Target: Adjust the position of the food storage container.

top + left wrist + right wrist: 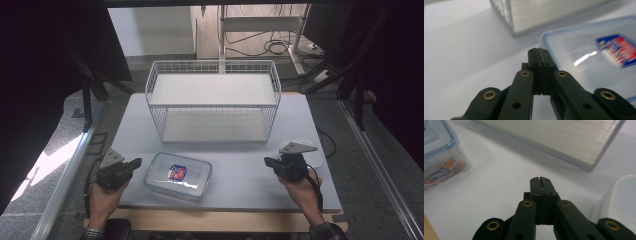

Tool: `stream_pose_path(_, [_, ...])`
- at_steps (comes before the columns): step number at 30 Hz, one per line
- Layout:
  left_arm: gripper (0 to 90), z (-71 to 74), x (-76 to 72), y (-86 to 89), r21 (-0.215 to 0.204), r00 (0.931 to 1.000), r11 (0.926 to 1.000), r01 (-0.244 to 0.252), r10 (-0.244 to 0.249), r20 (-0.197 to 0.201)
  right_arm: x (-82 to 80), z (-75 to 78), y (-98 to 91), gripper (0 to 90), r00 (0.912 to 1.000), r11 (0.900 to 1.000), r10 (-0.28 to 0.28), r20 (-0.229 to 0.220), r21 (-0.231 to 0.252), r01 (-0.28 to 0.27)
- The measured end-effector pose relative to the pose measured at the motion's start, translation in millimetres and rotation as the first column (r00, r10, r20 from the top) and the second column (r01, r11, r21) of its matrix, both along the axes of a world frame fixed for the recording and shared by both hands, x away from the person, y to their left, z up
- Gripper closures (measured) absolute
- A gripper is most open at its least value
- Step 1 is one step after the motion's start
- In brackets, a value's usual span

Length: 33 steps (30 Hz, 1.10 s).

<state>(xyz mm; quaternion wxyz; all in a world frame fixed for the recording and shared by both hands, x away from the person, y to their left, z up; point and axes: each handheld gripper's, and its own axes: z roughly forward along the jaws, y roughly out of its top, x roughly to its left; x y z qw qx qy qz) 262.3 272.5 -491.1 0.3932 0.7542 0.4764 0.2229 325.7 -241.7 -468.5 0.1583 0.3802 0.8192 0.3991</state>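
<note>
A clear plastic box with a blue-rimmed lid (178,175) lies flat near the table's front, a red and blue label on its lid (619,50). My left gripper (135,164) rests just left of the box, jaws pressed together with nothing between them (538,51). To the right of the box, my right gripper (268,162) is held above the table, also shut and empty (540,180). The box's corner (439,155) shows at the left of the right gripper view.
A white wire two-tier rack (213,100) stands at the back middle of the grey table (240,170). A second clear container (312,152) sits behind my right gripper, with its rounded rim (619,202) beside the jaws. The wooden table edge (215,220) runs along the front.
</note>
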Motion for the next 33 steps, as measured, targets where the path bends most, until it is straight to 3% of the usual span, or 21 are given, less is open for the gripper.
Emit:
stream_pose_path(1, [90.0,0.0,0.0,0.0,0.0,1.0,1.0,0.0,0.0,0.0,-1.1,-0.4,1.4,89.9,1.0,1.0,0.008,-0.002,0.001,-0.008])
stream_pose_path(2, [90.0,-6.3,0.8,0.3,0.011,0.9994,0.9999,0.001,-0.001,-0.034,-3.1,-1.2,4.0,90.0,0.9998,0.9998,0.018,-0.007,0.003,-0.018])
stream_pose_path(7, [90.0,-19.6,-0.5,-2.5,0.063,0.9935,0.9977,0.025,-0.018,-0.112,-12.3,-3.9,16.2,89.9,0.9964,0.9966,0.08,-0.029,0.021,-0.08])
stream_pose_path(10, [90.0,-25.0,-5.3,-4.2,0.04,0.9887,0.9981,0.047,-0.04,-0.144,-21.5,-2.9,27.7,89.9,0.9883,0.9882,0.146,-0.043,0.053,-0.144])
stream_pose_path(14, [90.0,-29.3,-10.3,-8.8,0.037,0.9836,0.997,0.067,-0.06,-0.17,-29.1,-3.8,41.4,89.9,0.9782,0.9787,0.202,-0.049,0.048,-0.2])
stream_pose_path(18, [90.0,-30.0,-13.0,-14.6,0.025,0.9808,0.9965,0.079,-0.074,-0.181,-34.7,-8.2,53.4,89.9,0.9662,0.9689,0.247,-0.075,0.041,-0.244])
stream_pose_path(20, [90.0,-28.9,-14.0,-19.0,0.065,0.9834,0.9956,0.067,-0.055,-0.173,-36.5,-10.0,58.1,89.7,0.9598,0.9638,0.266,-0.091,0.045,-0.263])
stream_pose_path(21, [90.0,-28.9,-14.0,-19.0,0.065,0.9834,0.9956,0.067,-0.055,-0.173,-36.5,-10.0,58.1,89.7,0.9598,0.9638,0.266,-0.091,0.045,-0.263])
stream_pose_path(22, [90.0,-28.9,-13.6,-21.3,0.056,0.9824,0.996,0.07,-0.059,-0.177,-37.0,-11.4,60.5,89.1,0.9536,0.9595,0.281,-0.108,0.052,-0.277])
stream_pose_path(27, [90.0,-28.4,-12.3,-31.3,0.047,0.9798,0.9946,0.092,-0.082,-0.182,-38.8,-13.9,64.7,88.6,0.9473,0.955,0.297,-0.121,0.047,-0.293])
stream_pose_path(33, [90.0,-26.9,-9.9,-54.1,0.031,0.9718,0.9888,0.146,-0.137,-0.192,-39.2,-18.8,67.4,88.6,0.9404,0.9525,0.304,-0.152,0.044,-0.301])
